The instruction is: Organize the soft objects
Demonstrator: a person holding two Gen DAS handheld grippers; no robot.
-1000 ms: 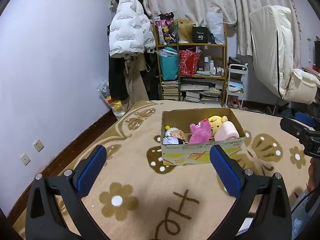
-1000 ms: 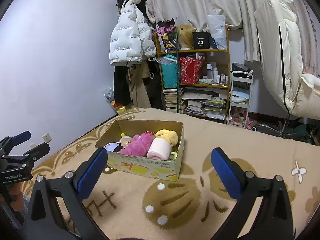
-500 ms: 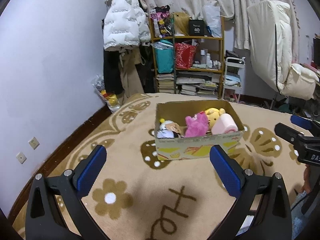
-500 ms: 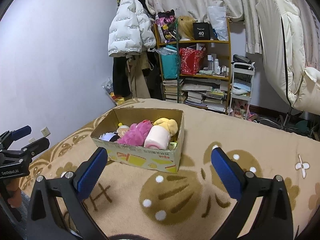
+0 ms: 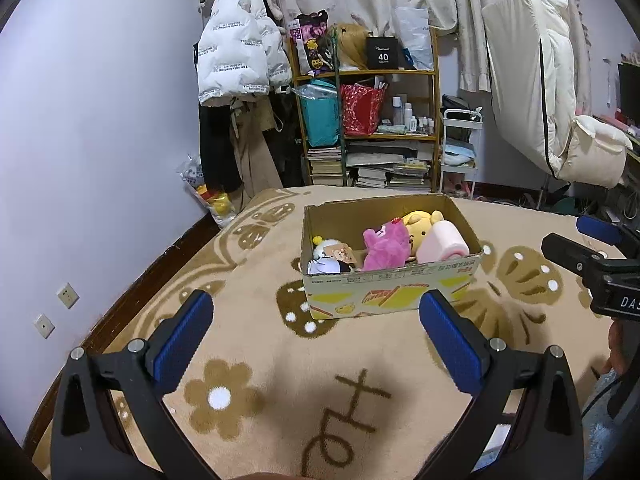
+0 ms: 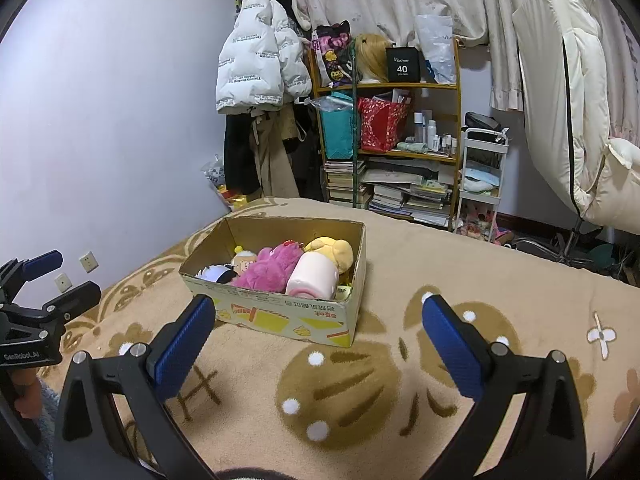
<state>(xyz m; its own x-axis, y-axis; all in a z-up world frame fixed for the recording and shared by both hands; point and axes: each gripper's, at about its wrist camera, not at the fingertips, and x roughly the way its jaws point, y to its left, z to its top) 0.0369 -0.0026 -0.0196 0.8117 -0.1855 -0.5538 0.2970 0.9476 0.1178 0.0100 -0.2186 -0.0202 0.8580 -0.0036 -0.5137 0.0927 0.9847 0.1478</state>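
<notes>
A cardboard box (image 5: 384, 300) (image 6: 280, 316) sits on the beige patterned blanket. Inside lie a magenta plush (image 5: 384, 246) (image 6: 272, 266), a yellow plush (image 5: 420, 222) (image 6: 332, 250), a pale pink roll-shaped plush (image 5: 442, 244) (image 6: 312, 276) and a small white-and-dark doll (image 5: 328, 258) (image 6: 218, 272). My left gripper (image 5: 316, 332) is open and empty, held back from the box's near side. My right gripper (image 6: 316, 336) is open and empty too, just short of the box's front wall. Each gripper shows at the edge of the other's view.
A wooden shelf (image 5: 368, 120) with books, bags and bottles stands at the back wall, beside hanging coats (image 5: 240, 64). A white trolley (image 6: 482, 176) and a cream padded chair (image 6: 568, 112) are to the right. Wall sockets (image 5: 66, 295) sit low on the left wall.
Both grippers have drawn nearer to the box and dipped slightly, so it sits lower and larger in view. Their jaws stay open; the toys have not moved.
</notes>
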